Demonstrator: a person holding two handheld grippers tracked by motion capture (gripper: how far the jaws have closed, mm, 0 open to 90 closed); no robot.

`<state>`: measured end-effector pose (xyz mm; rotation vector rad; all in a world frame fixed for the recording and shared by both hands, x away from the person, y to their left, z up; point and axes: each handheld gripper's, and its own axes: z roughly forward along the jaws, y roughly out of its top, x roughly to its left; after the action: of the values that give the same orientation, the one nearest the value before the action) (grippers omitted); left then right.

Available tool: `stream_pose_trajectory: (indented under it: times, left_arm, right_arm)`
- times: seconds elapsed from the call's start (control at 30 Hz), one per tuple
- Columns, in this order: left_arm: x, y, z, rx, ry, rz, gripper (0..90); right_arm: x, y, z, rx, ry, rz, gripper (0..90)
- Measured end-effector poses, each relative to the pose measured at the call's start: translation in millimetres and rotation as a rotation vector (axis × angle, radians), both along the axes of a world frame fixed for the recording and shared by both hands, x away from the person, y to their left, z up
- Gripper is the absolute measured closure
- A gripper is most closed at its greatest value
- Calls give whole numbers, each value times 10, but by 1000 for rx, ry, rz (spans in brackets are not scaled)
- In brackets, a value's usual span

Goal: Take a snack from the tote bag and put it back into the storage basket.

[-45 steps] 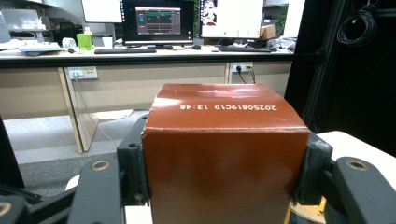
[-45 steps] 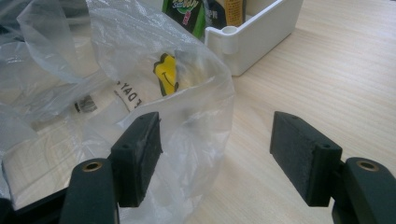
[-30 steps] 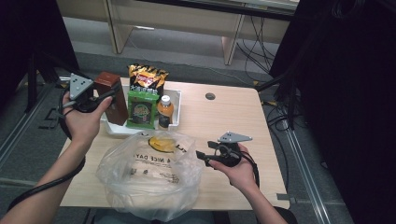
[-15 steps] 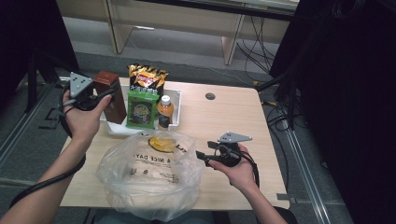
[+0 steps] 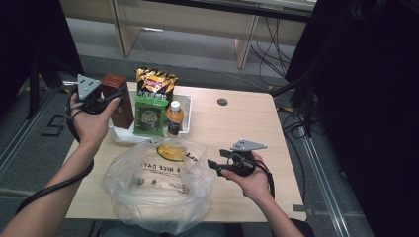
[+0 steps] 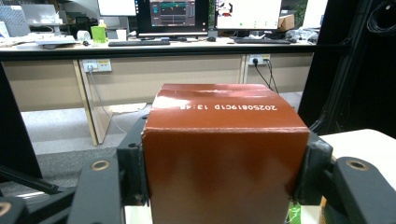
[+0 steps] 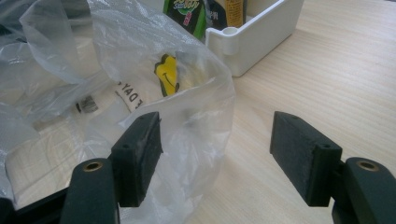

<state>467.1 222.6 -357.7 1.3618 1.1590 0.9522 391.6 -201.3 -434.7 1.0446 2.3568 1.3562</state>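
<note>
My left gripper (image 5: 116, 96) is shut on a tall brown box (image 5: 117, 100), held upright above the left end of the white tray (image 5: 185, 101). In the left gripper view the brown box (image 6: 224, 158) sits squeezed between both pads, its printed top facing the camera. My right gripper (image 5: 213, 164) stands open by the right edge of a clear plastic bag (image 5: 158, 190). Through the right gripper view, the clear plastic bag (image 7: 140, 84) bulges against the left pad, and the open gripper (image 7: 215, 154) has bare table between its pads.
The tray holds a green packet (image 5: 148, 116), an orange drink bottle (image 5: 175, 117) and a yellow-black chip bag (image 5: 156, 83). The tray's corner (image 7: 243, 46) lies just beyond the plastic bag. Bare wood spreads to the right, with a cable hole (image 5: 222, 101).
The left gripper has lifted the brown box slightly and drawn it left, away from the tray. The right gripper has stayed put.
</note>
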Motion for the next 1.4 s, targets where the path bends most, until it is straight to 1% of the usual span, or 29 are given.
stream_pose_trajectory:
  times: [0.1,0.13,0.2,0.27,0.3,0.37,0.43,0.47,0.53,0.63,0.67,0.73,0.77,0.83,0.87,0.9,0.93,0.97,1.0,1.03,1.07,1.1,1.13,1.17,1.23,1.3,1.33,1.37,1.4]
  left_arm:
    - [30,0,-4,-1,1,3,371]
    - [37,2,-6,0,1,3,371]
    - [54,4,-12,2,4,8,371]
    - [73,9,-25,0,6,13,371]
    - [80,15,-28,5,6,16,371]
    - [91,19,-34,2,8,22,371]
    - [110,33,-41,2,10,26,371]
    - [119,42,-44,6,10,29,371]
    - [130,48,-51,3,13,34,371]
    - [153,71,-67,3,17,41,371]
    - [158,77,-70,4,18,42,371]
    - [174,88,-78,2,19,42,371]
    - [182,91,-83,2,19,42,371]
    - [200,90,-97,-2,20,44,371]
    - [206,88,-102,-2,21,44,371]
    - [215,84,-107,-5,21,44,371]
    - [223,83,-109,-1,21,43,371]
    - [229,79,-113,-2,21,43,371]
    - [236,73,-118,-6,22,45,371]
    - [239,71,-119,-6,23,46,371]
    - [243,70,-120,-6,23,46,371]
    - [248,72,-120,-5,24,47,371]
    - [254,75,-118,-3,24,47,371]
    - [260,76,-116,-3,24,49,371]
    - [270,78,-115,-4,25,54,371]
    - [286,84,-117,-2,29,55,371]
    - [290,86,-118,-1,30,56,371]
    - [296,88,-119,1,31,59,371]
    - [301,92,-120,4,32,60,371]
  right_arm:
    - [0,-5,1,-4,-17,-7,347]
    - [-14,9,-1,15,11,-10,347]
    - [-12,14,-7,25,3,-13,346]
    - [-21,5,12,19,23,-16,347]
    - [-22,4,14,19,24,-16,347]
    - [-15,-9,18,6,9,-18,347]
    - [-6,-15,13,6,1,-10,347]
    - [-10,-13,18,9,8,-12,347]
    - [-12,-7,17,13,3,-22,347]
    - [-9,-7,16,17,6,-16,347]
    - [-19,7,11,35,18,-20,347]
    - [0,-11,14,12,-18,-12,347]
    - [7,-4,5,33,-9,3,347]
    - [1,-15,18,17,-9,-8,349]
    - [4,-18,16,16,-12,-2,349]
    - [0,-20,15,18,-7,-5,349]
    - [-18,-18,20,25,12,-17,349]
    - [-17,-24,22,22,6,-12,349]
    - [-23,-23,23,32,15,-9,349]
    - [-20,-33,34,27,8,-12,349]
    - [-9,-39,29,25,-11,-3,349]
    - [-26,-29,34,33,-6,-19,350]
    - [-28,-18,32,50,-8,-24,351]
    - [-32,-18,35,52,-4,-26,351]
    - [-29,-20,35,51,-7,-23,350]
    - [-29,-24,35,58,5,-10,350]
    - [-26,-26,29,55,-6,-9,350]
    - [-27,-29,31,56,-6,-9,350]
    - [-25,-51,52,30,-7,-9,350]
